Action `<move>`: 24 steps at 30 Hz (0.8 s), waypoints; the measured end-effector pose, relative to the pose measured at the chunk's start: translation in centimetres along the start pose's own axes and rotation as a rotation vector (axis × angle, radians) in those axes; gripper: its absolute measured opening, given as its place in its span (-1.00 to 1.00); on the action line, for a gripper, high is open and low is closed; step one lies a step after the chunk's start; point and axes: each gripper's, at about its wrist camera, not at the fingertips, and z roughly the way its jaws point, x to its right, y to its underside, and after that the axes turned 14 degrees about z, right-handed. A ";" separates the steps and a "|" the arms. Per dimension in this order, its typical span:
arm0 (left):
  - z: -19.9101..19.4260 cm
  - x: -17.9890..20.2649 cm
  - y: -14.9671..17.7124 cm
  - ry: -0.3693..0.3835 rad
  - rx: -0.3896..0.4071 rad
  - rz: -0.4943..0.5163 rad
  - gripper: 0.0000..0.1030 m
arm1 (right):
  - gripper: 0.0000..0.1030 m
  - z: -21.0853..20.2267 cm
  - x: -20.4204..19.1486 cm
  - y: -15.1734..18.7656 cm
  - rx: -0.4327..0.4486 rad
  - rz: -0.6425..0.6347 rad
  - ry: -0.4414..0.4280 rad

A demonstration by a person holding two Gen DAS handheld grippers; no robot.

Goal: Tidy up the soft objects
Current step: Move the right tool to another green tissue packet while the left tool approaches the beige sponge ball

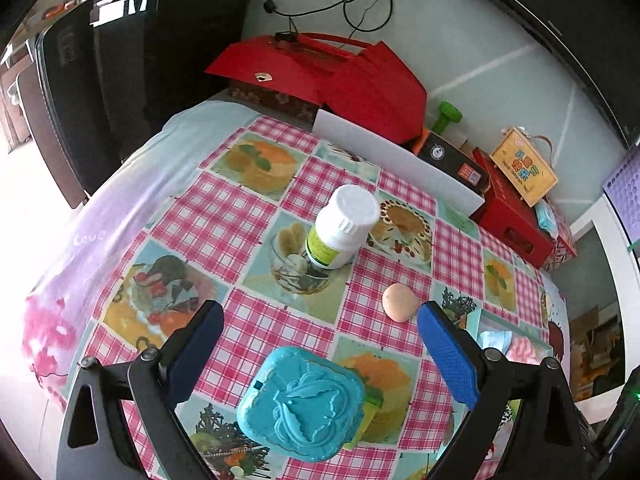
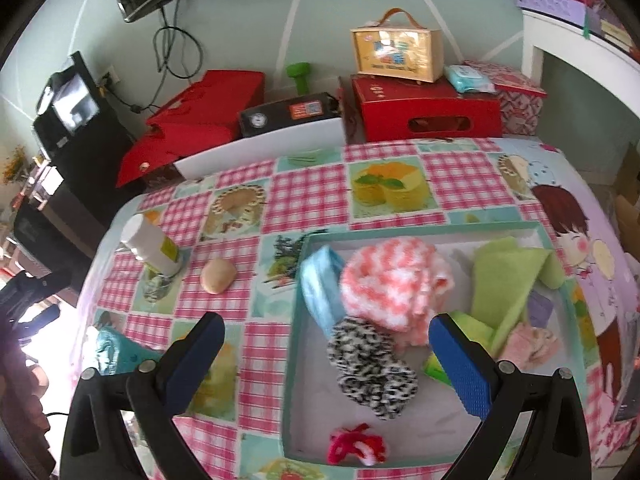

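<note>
A shallow teal-rimmed box (image 2: pixel 294 328) on the checked tablecloth holds soft things: a pink-and-white fluffy item (image 2: pixel 390 280), a black-and-white fuzzy item (image 2: pixel 370 364), a light blue cloth (image 2: pixel 320 292), green cloths (image 2: pixel 506 284), a pale pink piece (image 2: pixel 528 346) and a red-and-white pompom (image 2: pixel 356 446). My right gripper (image 2: pixel 326 326) hangs open above the box's near left part, holding nothing. My left gripper (image 1: pixel 320 316) is open over the table, above a teal embossed case (image 1: pixel 302 402). A peach squishy lump (image 1: pixel 400 302) lies just left of its right fingertip (image 1: pixel 434 320); the same peach lump (image 2: pixel 218 275) sits left of the box.
A white bottle (image 1: pixel 344 226) stands on a glass-bowl print mid-table; the bottle (image 2: pixel 150 244) is at the table's left in the right view. Red boxes (image 2: pixel 428 108), a black case (image 2: pixel 288 114), a white board (image 1: pixel 396 162) and a yellow bag (image 2: pixel 398 50) line the far edge.
</note>
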 end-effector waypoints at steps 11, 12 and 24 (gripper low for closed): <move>0.3 -4.3 0.9 -0.072 -0.027 -0.093 0.89 | 1.00 1.8 -4.7 2.9 -0.072 -0.146 -0.057; 0.4 -4.8 1.0 -0.078 -0.033 -0.104 0.89 | 1.00 2.1 -5.1 3.3 -0.082 -0.162 -0.055; 3.7 -5.8 2.0 -0.064 -0.142 -0.105 0.89 | 1.00 6.8 -10.0 9.3 -0.246 -0.399 -0.058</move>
